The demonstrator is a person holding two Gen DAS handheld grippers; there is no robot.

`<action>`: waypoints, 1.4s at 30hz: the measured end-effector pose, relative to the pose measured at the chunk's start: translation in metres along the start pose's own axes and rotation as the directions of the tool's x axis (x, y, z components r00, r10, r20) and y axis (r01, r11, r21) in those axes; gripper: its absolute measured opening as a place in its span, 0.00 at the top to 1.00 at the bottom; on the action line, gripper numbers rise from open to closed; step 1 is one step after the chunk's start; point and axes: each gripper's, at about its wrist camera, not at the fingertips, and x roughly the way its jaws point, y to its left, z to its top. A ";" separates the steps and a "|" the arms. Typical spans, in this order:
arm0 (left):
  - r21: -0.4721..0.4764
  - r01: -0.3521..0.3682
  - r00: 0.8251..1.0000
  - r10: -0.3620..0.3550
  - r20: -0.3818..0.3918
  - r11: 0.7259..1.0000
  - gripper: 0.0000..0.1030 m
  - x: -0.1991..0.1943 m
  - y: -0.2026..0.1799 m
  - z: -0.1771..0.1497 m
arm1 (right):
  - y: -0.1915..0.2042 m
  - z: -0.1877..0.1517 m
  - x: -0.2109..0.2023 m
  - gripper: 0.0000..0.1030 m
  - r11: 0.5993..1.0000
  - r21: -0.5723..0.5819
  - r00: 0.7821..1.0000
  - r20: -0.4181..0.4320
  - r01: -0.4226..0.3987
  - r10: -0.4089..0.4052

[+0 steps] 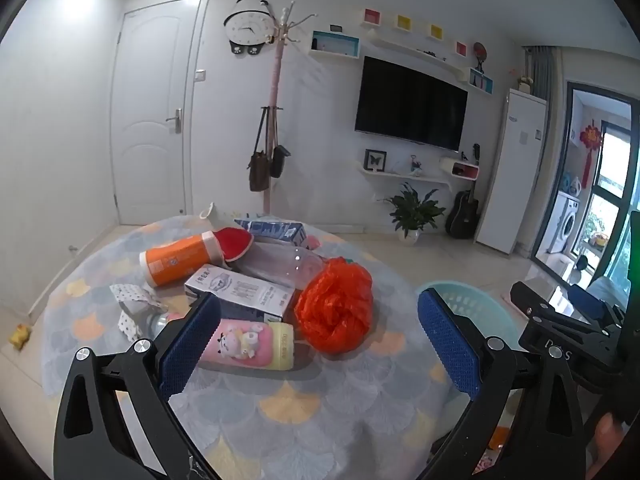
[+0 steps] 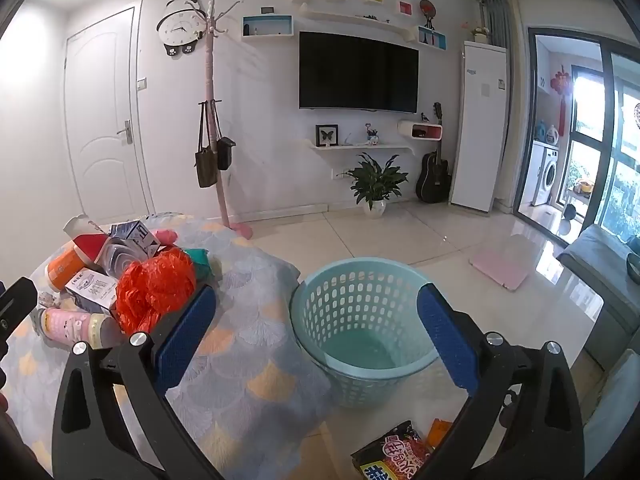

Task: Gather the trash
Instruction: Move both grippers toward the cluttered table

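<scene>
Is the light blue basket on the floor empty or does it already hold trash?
Empty: the right wrist view shows the basket's bare bottom, nothing inside.

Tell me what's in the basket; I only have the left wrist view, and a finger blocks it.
Observer: Nothing. The basket is empty down to its bottom. It stands on the floor beside the table.
Operator: Any trash off the table?
Observer: Yes. A snack packet lies on the floor just in front of the basket, with an orange scrap beside it.
Operator: And the right gripper?
Observer: The right gripper is open, nothing between its jaws, aimed at the basket.
</scene>
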 end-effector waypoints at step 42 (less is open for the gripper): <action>-0.216 -0.217 0.974 0.225 0.013 0.952 0.07 -0.038 0.151 0.018 | 0.046 0.008 0.009 0.26 0.991 -0.064 0.993 0.019 -0.119 0.120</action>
